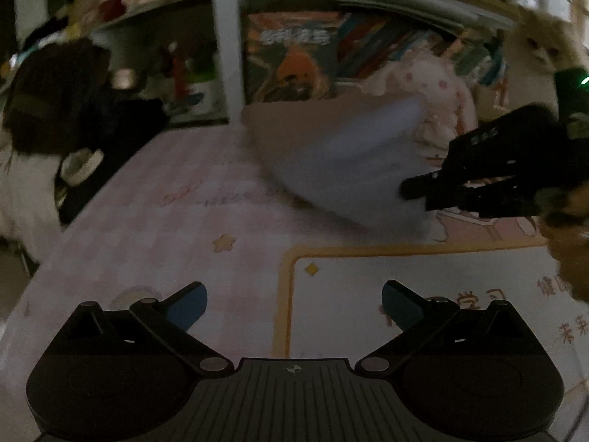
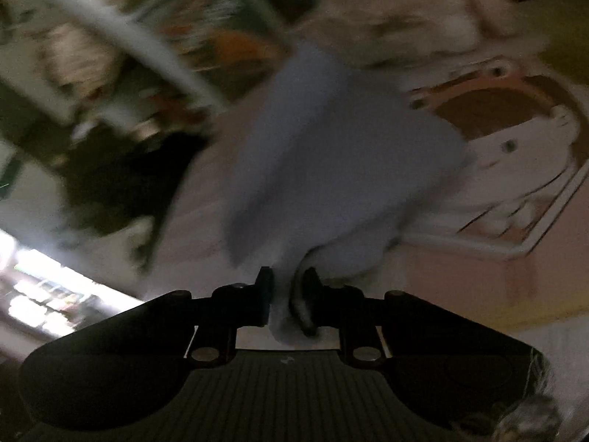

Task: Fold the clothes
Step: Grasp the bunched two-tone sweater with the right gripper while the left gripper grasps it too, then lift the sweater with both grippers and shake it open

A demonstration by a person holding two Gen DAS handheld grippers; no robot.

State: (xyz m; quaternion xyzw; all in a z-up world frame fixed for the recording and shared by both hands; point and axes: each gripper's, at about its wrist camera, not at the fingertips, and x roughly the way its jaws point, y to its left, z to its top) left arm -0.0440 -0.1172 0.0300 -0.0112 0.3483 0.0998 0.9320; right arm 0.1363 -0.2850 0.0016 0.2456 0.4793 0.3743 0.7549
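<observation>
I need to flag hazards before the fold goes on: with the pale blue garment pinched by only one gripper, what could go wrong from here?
1. The right gripper is shut on just a small bunch of the pale blue garment; the cloth could slip out.
2. The left gripper is open and holds nothing, so the loose end may drag and crease on the pink mat.
3. The swinging cloth passes close to the pink spotted clothing behind it and might snag it.

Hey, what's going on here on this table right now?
A person with a gripper in each hand is folding clothes. The right gripper is shut on the edge of a pale blue-grey cloth garment, which trails across the pink patterned table mat. The left gripper is open over the mat and holds nothing. Motion blur hides how far the fold has got.
</observation>
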